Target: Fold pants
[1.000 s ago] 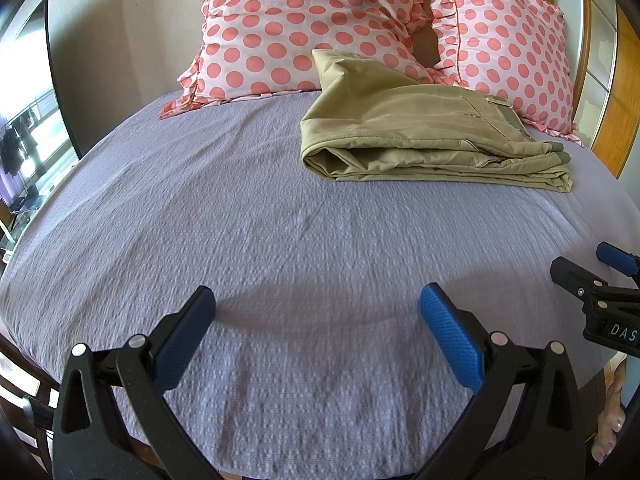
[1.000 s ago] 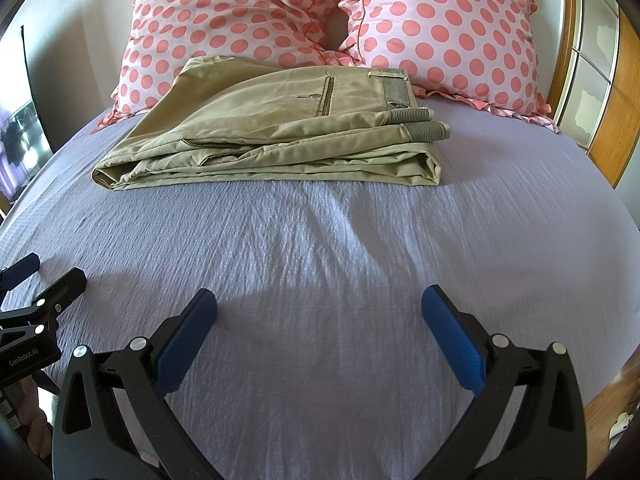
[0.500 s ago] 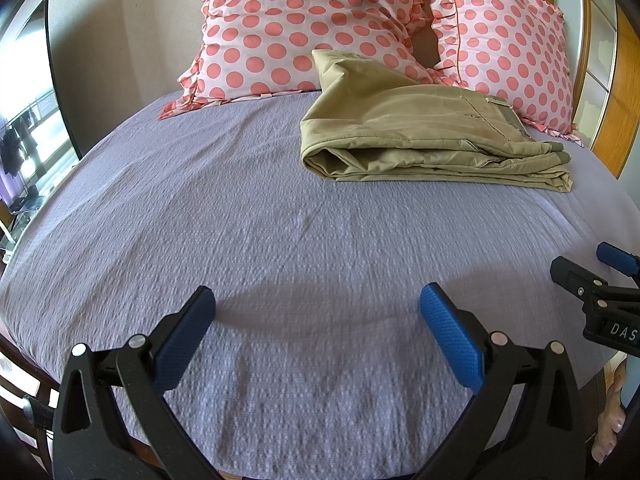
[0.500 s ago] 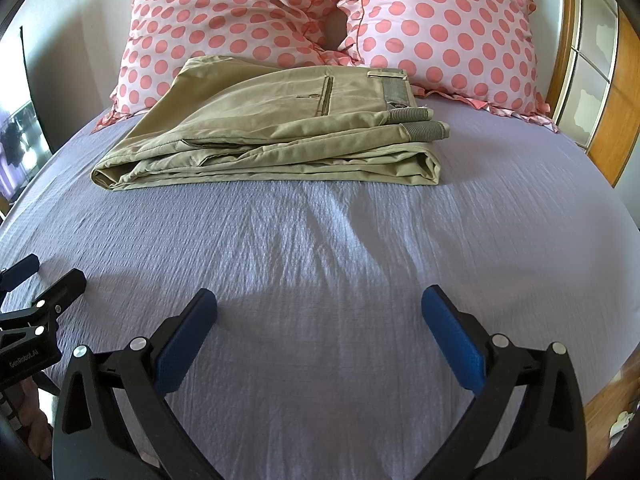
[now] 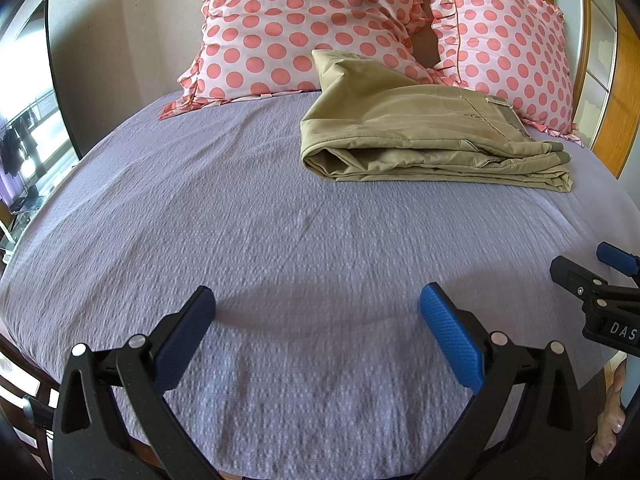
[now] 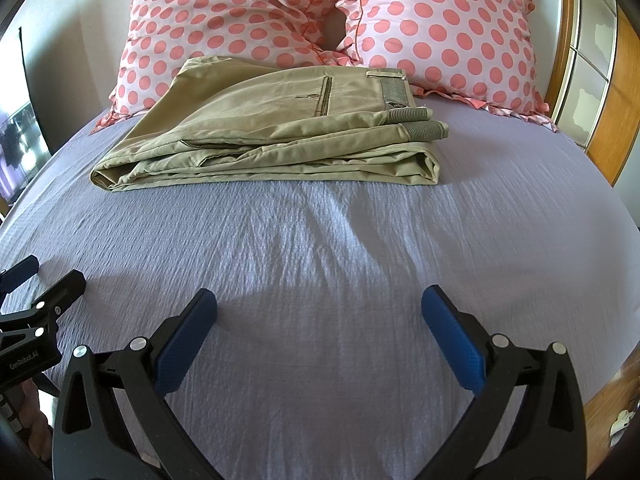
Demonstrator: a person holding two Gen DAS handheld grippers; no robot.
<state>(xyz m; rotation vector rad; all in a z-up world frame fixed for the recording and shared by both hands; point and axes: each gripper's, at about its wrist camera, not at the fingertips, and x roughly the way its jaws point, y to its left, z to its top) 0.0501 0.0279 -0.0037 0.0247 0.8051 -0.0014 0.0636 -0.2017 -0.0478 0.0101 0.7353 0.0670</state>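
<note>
Khaki pants (image 5: 424, 136) lie folded in a flat stack on the lilac bedspread (image 5: 240, 220), near the pillows; they also show in the right wrist view (image 6: 280, 136), waistband to the right. My left gripper (image 5: 316, 304) is open and empty, low over the bed's near edge, well short of the pants. My right gripper (image 6: 320, 304) is open and empty too, beside it. Each gripper shows at the edge of the other's view: the right one (image 5: 596, 276), the left one (image 6: 40, 280).
Two pink polka-dot pillows (image 6: 248, 12) (image 6: 448, 28) lean at the head of the bed behind the pants. A wooden headboard frame (image 6: 616, 92) stands at the right. A dark mirror or screen (image 5: 36, 92) stands at the left wall.
</note>
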